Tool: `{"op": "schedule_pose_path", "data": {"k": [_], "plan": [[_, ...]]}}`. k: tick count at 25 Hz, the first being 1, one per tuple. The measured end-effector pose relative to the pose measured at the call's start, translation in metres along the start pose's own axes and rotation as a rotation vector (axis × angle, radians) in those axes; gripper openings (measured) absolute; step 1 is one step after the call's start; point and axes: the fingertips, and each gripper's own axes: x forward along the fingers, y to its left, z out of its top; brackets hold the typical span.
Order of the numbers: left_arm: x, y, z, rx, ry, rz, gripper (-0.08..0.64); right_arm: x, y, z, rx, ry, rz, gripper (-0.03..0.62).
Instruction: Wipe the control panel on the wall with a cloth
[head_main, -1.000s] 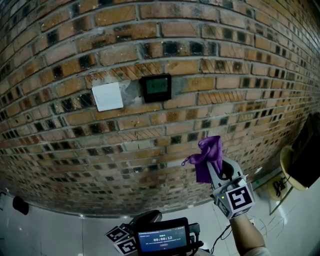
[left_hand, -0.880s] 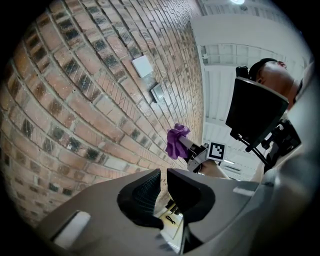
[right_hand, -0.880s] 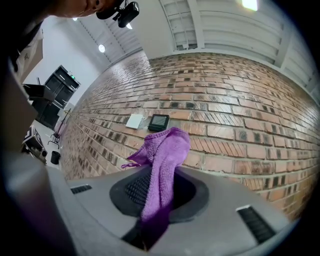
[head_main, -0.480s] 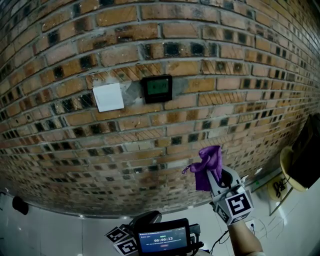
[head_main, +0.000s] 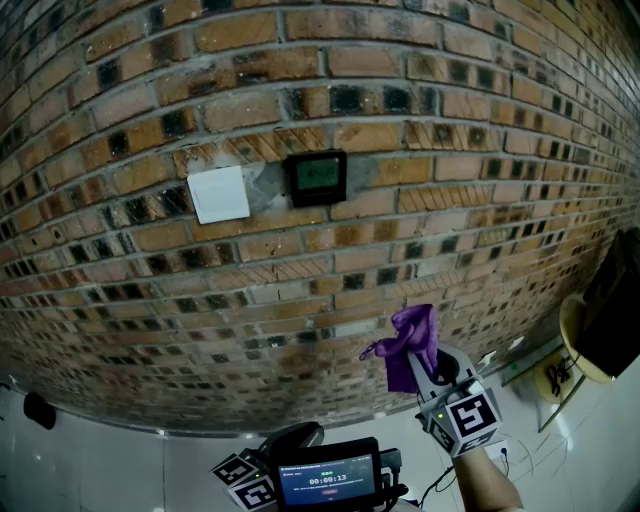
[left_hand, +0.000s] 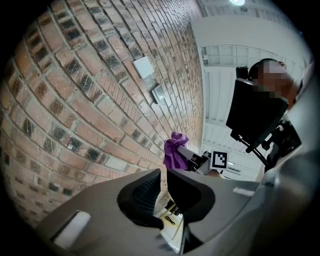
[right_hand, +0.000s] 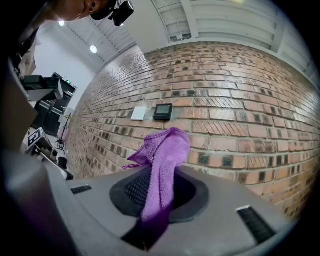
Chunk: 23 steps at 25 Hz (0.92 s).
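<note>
The control panel (head_main: 315, 178) is a small black box with a greenish screen, set in the brick wall (head_main: 450, 120), with a white plate (head_main: 219, 194) just left of it. My right gripper (head_main: 424, 362) is well below and right of the panel, shut on a purple cloth (head_main: 408, 345) that stands up out of its jaws. In the right gripper view the cloth (right_hand: 162, 165) droops over the jaws, and the panel (right_hand: 163, 111) lies far ahead. My left gripper (left_hand: 163, 189) is held low by the wall; its jaws are shut with nothing between them.
A screen device (head_main: 325, 483) and marker cubes (head_main: 243, 478) sit at the bottom of the head view. A beige round object (head_main: 582, 340) and a dark shape (head_main: 615, 300) stand at the right. A black monitor on a stand (left_hand: 255, 112) shows in the left gripper view.
My right gripper has sunk lower along the wall with the purple cloth, farther from the panel. The panel and the plate have not moved.
</note>
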Motion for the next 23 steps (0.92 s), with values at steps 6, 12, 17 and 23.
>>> {"op": "schedule_pose_path", "data": {"k": [6,12,17,23], "plan": [[0.0,0.001,-0.001,-0.002,0.004,-0.002,0.034,0.001,0.005,-0.005,0.004,0.015,0.013,0.081],[-0.001,0.002,-0.001,-0.001,0.005,0.001,0.034,0.002,0.008,-0.011,0.011,0.016,0.019,0.08],[-0.001,0.001,-0.001,0.0,0.007,0.003,0.034,0.003,0.011,-0.013,0.009,0.023,0.027,0.081],[0.0,0.001,-0.002,-0.001,0.011,0.004,0.034,0.003,0.01,-0.015,0.014,0.03,0.03,0.081]]}}
